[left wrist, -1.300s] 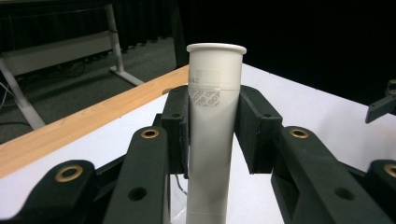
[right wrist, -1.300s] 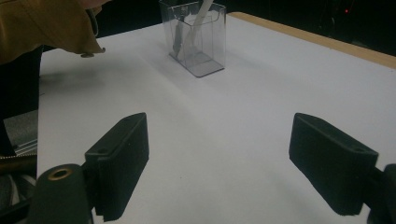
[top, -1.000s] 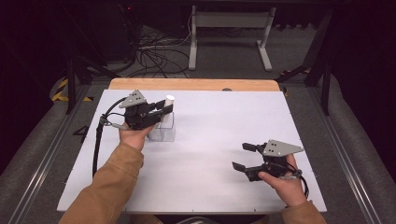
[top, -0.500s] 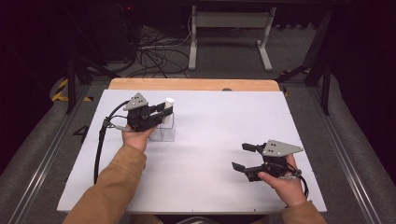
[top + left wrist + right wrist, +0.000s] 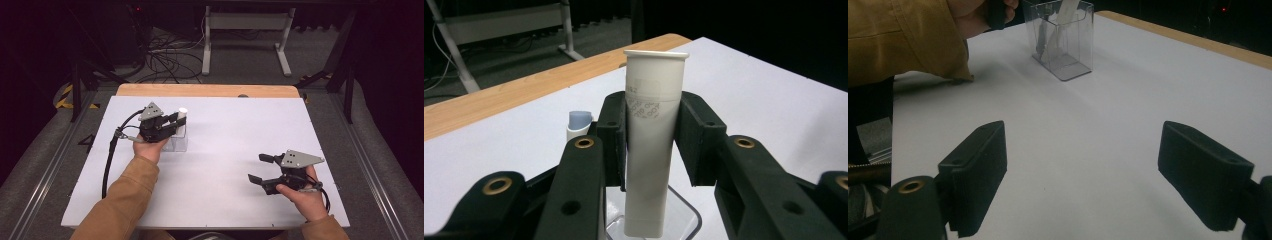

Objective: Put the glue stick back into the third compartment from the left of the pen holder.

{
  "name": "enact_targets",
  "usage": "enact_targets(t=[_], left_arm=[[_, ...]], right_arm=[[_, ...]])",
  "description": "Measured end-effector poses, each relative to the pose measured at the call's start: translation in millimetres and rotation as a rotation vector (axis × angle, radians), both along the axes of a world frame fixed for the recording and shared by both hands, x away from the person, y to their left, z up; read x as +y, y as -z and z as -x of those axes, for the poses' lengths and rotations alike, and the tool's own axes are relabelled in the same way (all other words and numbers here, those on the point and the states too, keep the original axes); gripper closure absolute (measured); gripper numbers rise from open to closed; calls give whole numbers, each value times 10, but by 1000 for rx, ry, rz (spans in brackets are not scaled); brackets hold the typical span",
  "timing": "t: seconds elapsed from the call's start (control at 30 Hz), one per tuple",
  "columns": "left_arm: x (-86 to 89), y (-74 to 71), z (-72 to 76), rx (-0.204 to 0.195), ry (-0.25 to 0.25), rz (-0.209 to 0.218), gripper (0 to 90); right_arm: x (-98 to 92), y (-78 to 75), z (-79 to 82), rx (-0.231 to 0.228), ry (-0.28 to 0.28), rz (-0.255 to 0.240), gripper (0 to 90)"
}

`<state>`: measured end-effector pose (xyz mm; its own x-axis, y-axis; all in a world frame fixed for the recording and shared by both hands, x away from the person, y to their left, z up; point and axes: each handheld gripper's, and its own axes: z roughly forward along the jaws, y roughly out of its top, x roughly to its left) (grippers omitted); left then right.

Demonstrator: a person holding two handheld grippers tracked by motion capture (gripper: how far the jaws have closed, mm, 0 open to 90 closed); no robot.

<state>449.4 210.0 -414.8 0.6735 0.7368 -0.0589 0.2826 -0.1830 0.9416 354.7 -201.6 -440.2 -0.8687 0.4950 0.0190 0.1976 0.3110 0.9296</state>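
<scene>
Both grippers (image 5: 172,120) (image 5: 261,169) black, each topped by a grey three-cornered plate (image 5: 151,111). Brass-ringed holes (image 5: 584,143) along the arms. Black cable (image 5: 109,155) trails. Mustard-tan sleeves (image 5: 120,200).

Overhead cam – two close gripper-cams.
</scene>
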Motion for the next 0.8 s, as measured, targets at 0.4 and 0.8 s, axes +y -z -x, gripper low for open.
enact_targets(t=[0.4, 0.8], left_arm=[[-12, 69, 12, 18, -7, -13, 673], [-26, 88, 26, 12, -8, -36, 672]], right_arm=[[5, 3, 2, 0, -3, 3, 204], [4, 5, 1, -2, -3, 3, 203]])
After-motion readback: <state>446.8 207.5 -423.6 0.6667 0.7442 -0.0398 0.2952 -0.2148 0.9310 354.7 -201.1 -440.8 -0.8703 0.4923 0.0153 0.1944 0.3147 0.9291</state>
